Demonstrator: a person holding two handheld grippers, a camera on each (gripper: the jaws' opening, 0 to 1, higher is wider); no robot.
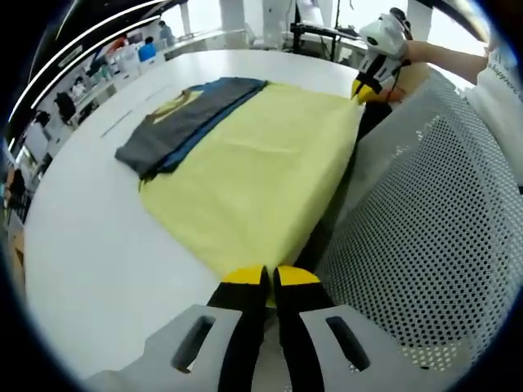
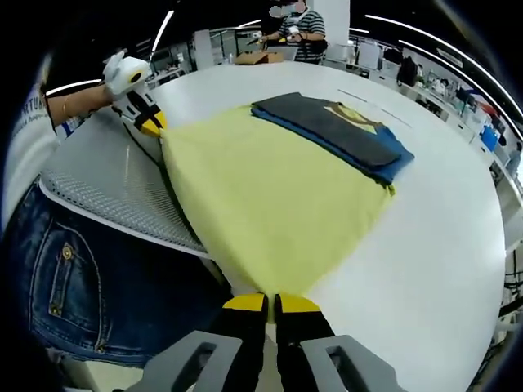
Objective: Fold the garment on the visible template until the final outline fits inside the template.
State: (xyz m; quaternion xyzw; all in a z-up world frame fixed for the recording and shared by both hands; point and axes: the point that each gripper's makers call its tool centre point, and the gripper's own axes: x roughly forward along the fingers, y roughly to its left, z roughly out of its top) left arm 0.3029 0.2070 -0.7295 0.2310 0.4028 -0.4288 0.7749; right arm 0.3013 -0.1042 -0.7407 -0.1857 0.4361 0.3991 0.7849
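Pinching yellow garment (image 1: pixel 261 175) corners, jaws seemingly closed.

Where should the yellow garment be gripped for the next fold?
At its two near corners, from the table edge, as both grippers do now: left gripper and right gripper each pinch a corner of the yellow garment, which lies flat with its edge overhanging.

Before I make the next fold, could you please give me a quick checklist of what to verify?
1. Left gripper shut on a corner of the yellow cloth: ok.
2. Right gripper shut on the other near corner: ok.
3. Yellow cloth flat on the white table, few wrinkles: ok.
4. Dark folded garment in view, lying on the cloth's far edge: ok.
5. Garment outline inside the template: cannot tell.
6. Perforated mat clear of the near edge: not ok, it lies against it.
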